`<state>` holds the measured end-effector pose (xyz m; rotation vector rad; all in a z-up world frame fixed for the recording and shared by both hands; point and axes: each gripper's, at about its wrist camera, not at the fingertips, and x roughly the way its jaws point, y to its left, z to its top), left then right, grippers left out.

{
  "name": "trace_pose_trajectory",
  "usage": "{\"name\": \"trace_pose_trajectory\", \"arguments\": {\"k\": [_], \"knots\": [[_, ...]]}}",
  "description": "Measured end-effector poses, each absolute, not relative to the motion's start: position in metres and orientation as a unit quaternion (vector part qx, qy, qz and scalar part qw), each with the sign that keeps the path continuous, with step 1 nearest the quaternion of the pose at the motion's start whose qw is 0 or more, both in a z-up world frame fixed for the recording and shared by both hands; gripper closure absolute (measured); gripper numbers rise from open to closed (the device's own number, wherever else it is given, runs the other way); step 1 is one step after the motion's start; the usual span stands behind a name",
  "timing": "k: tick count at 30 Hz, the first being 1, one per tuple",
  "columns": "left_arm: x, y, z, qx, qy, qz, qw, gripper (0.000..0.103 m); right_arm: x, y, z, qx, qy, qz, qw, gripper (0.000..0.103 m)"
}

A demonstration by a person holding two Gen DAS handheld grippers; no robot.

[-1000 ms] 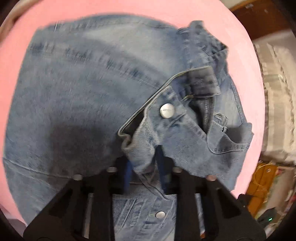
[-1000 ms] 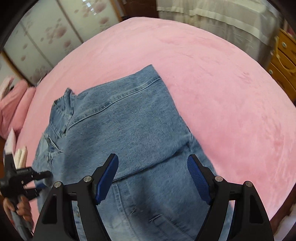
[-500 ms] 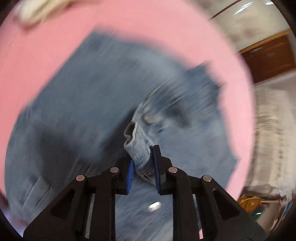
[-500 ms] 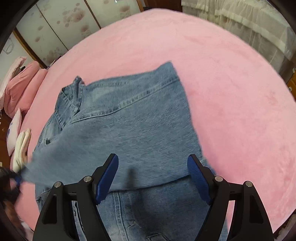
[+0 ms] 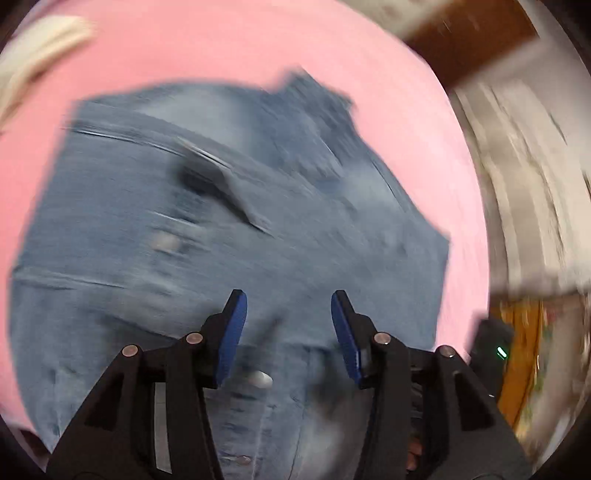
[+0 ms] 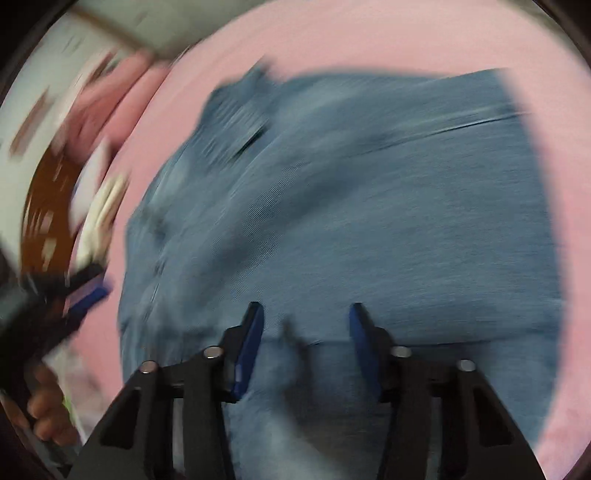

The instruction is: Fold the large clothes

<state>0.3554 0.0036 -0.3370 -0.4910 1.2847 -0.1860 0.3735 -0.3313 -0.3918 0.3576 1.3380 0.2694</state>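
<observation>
Lying on one pink bedspread (image 5: 229, 44), one denim jacket (image 5: 258, 229), left tool (image 5: 284, 328) just opening, empty, right tool (image 6: 304, 343) closing, nothing gripped.

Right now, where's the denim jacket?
The denim jacket lies spread on the pink bedspread, filling the middle of both wrist views. It sits directly beneath the left gripper and the right gripper, neither one gripping it.

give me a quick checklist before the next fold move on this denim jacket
1. Left gripper free of cloth: ok, its jaws have just been opening and nothing sits between them.
2. Right gripper gripping: not ok, its jaws have just been closing, pads apart above the cloth.
3. Denim jacket lying on the pink bedspread: ok.
4. Fold edges lined up: cannot tell, both views are blurred.
</observation>
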Motion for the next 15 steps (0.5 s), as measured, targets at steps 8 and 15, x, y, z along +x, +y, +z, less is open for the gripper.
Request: {"name": "trace_pose_trajectory", "arguments": {"k": [8, 15], "knots": [[0.369, -0.018, -0.426, -0.228, 0.666, -0.021, 0.71, 0.095, 0.394, -0.319, -0.426, 0.209, 0.625, 0.135, 0.74, 0.102], [0.349, 0.04, -0.415, -0.254, 0.608, 0.12, 0.742, 0.102, 0.37, -0.375, -0.415, 0.171, 0.621, 0.112, 0.757, 0.103]]}}
